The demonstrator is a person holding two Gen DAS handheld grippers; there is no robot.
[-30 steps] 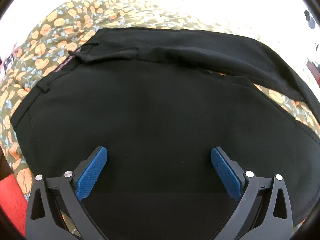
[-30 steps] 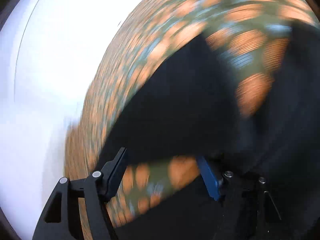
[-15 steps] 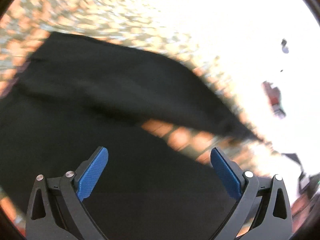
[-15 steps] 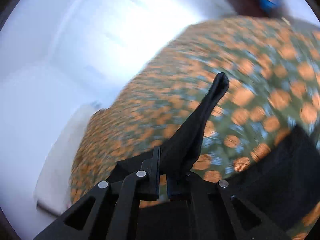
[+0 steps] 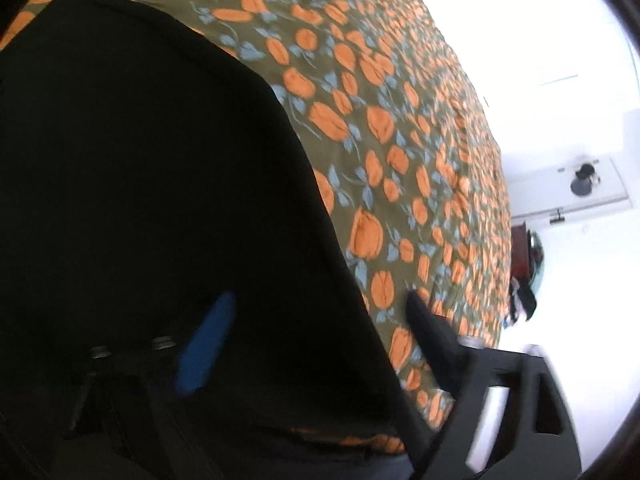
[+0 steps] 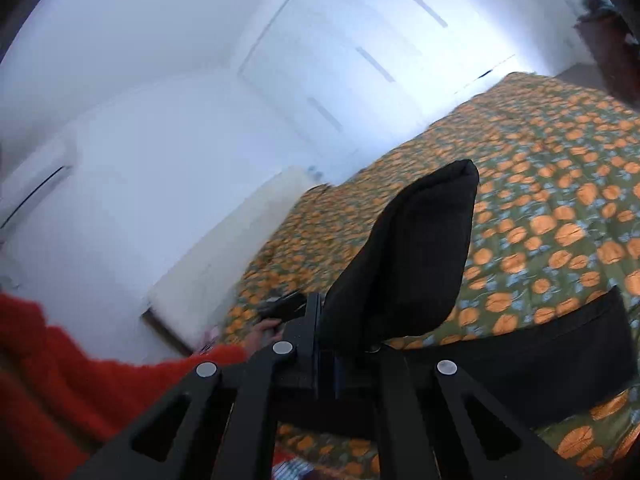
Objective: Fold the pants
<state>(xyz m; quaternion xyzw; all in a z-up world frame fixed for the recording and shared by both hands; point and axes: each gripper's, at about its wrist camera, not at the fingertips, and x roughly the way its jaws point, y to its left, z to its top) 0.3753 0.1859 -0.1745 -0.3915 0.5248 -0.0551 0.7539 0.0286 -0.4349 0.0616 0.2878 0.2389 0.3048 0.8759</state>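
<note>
The black pants lay on a bed covered by an olive bedspread printed with orange flowers and pale blue leaves. In the left wrist view they filled the near and left part of the picture, their edge running from far left to near right across the spread.

The left hand-held gripper had just been closing. Its blue-padded finger stood over the black cloth and its other finger over the flowered spread, with the pants' edge passing between them. The pads looked apart from the cloth and were not pressing on it; the picture was blurred there.

The right hand-held gripper was clamped tight on a fold of the pants, which stood up above the jaws as a dark bunch. A black band of the same cloth trailed from the gripper to the right, over the bedspread.

At the near left of the right wrist view, a red fuzzy sleeve reached toward a hand gripping a dark handle. Beyond the bed, a white wall with tall panelled doors rose at the far side.
</note>
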